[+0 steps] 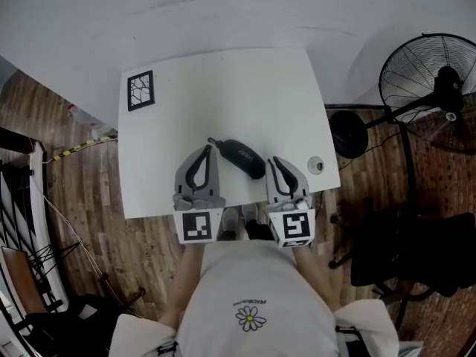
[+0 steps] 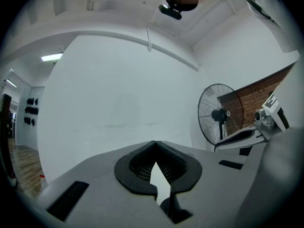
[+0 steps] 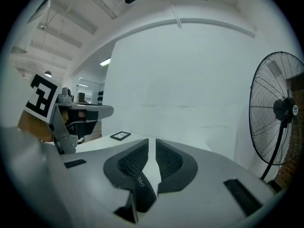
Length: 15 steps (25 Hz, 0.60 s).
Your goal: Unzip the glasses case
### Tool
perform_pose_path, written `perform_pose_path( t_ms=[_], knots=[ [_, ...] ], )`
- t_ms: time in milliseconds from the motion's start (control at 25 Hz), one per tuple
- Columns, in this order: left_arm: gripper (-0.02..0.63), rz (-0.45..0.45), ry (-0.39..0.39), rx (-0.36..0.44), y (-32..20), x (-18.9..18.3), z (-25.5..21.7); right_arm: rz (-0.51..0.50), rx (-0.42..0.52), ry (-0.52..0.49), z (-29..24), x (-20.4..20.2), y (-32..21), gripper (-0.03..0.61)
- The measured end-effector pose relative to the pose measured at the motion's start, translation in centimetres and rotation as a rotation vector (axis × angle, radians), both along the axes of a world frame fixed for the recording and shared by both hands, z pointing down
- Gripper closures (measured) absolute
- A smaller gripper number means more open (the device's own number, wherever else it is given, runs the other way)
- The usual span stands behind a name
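Glasses case (image 1: 239, 157) lies closed on white table (image 1: 223, 88) between left gripper (image 1: 209, 149) and right gripper (image 1: 273, 161), both jaws together, holding nothing.

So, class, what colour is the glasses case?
The glasses case is black; head view shows it best.

We see only a dark sliver of the glasses case (image 3: 141, 186) below the right gripper's (image 3: 152, 144) jaws, its print cut short, its zip too small to make out from the head view, while the fan (image 3: 280, 113) runs off the picture's edge.
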<state>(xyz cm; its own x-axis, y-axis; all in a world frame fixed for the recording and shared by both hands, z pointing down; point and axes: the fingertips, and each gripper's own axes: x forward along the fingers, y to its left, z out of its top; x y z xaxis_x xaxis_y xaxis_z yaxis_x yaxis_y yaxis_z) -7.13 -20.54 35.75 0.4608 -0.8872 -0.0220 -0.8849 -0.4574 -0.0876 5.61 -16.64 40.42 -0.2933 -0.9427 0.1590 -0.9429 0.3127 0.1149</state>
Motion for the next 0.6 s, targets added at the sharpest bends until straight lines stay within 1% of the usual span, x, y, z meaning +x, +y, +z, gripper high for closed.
perform_pose_path(
  t_ms=[40,80,120,200,280,360,520,600],
  knots=[
    [0.601,0.02,-0.032,-0.025,-0.4,0.3,0.5,0.002,-0.011,-0.004,0.1,0.0,-0.1,0.55],
    [0.601,0.046,-0.069,-0.053,-0.9,0.7,1.2,0.011,-0.026,-0.012,0.4,0.1,-0.2,0.498],
    [0.601,0.076,-0.11,-0.08,-1.4,1.3,1.9,0.026,-0.045,-0.026,0.7,0.2,-0.3,0.468],
    [0.601,0.148,-0.214,-0.141,-2.3,2.9,3.8,0.059,-0.084,-0.057,1.6,0.6,-0.2,0.425],
    [0.601,0.229,-0.339,-0.232,-2.8,4.7,6.7,0.085,-0.122,-0.074,2.8,0.9,0.3,0.41],
    [0.601,0.306,-0.446,-0.285,-3.0,6.5,9.1,0.098,-0.168,-0.084,4.3,1.1,1.0,0.405],
    [0.601,0.444,-0.591,-0.331,-2.3,9.0,13.0,0.089,-0.286,-0.09,8.1,0.3,2.1,0.395],
    [0.601,0.491,-0.648,-0.356,-1.4,9.6,14.7,0.095,-0.343,-0.093,9.9,0.0,2.6,0.391]
  ],
)
